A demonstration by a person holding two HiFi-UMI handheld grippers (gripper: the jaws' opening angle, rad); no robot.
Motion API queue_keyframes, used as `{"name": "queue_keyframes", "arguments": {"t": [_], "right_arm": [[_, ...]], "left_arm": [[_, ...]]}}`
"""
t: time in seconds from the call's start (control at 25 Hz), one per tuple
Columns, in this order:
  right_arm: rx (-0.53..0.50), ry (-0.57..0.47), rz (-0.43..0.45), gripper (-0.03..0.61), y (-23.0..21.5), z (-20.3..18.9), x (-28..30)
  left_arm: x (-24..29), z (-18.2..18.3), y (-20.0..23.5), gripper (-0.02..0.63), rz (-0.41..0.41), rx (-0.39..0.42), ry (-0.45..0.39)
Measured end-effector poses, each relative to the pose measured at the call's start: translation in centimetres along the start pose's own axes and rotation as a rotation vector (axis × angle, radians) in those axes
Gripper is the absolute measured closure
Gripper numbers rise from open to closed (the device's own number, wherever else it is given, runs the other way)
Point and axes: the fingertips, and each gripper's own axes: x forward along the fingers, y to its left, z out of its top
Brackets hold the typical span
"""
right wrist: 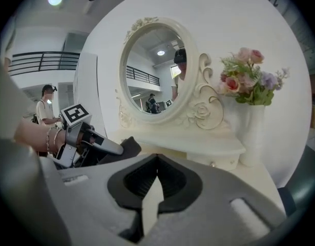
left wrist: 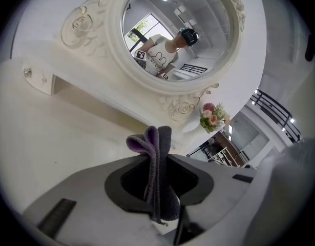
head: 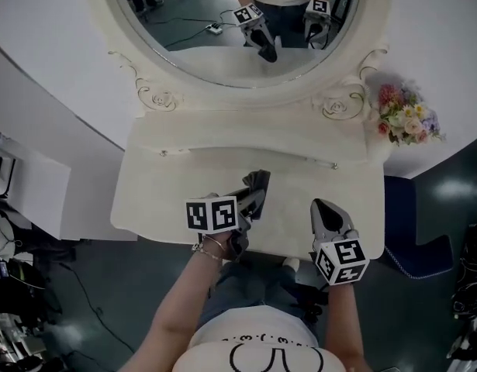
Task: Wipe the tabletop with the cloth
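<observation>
Against the curved white wall stands a cream dressing table, and its pale tabletop is the widest thing to see. Bare surface runs from the middle out to the left edge and back to the raised drawer shelf along the rear edge. Above that shelf rises a carved oval mirror, whose top is cut off in the head view. At the back right corner sits a bunch of pink, white and purple flowers in a white vase. From overhead the blooms hide the vase.

Over the front edge, near its middle, the left gripper is clamped on a folded dark grey cloth with a purple inner face. The cloth stands upright between the jaws, over the middle of the tabletop. Whether it touches the surface I cannot tell.

Just right of it, apart, the right gripper hangs over the front edge, its jaws drawn together to a thin slit on nothing. The person's arms cover part of the front edge.
</observation>
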Motion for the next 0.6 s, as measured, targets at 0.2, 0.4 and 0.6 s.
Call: {"name": "queue_keyframes", "arguments": {"t": [0.2, 0.4, 0.6], "right_arm": [[-0.029, 0.015, 0.031, 0.578, 3.7, 0.1, 1.8], [-0.034, 0.024, 0.039, 0.578, 6.3, 0.2, 3.4], [-0.047, 0.043, 0.056, 0.578, 8.8, 0.1, 4.7]], "left_arm": [[-5.9, 0.9, 4.8, 0.523, 0.076, 0.030, -0.024], [-11.5, 2.1, 9.6, 0.523, 0.152, 0.037, -0.065], [-16.7, 3.4, 14.6, 0.523, 0.252, 0.042, -0.114]]}}
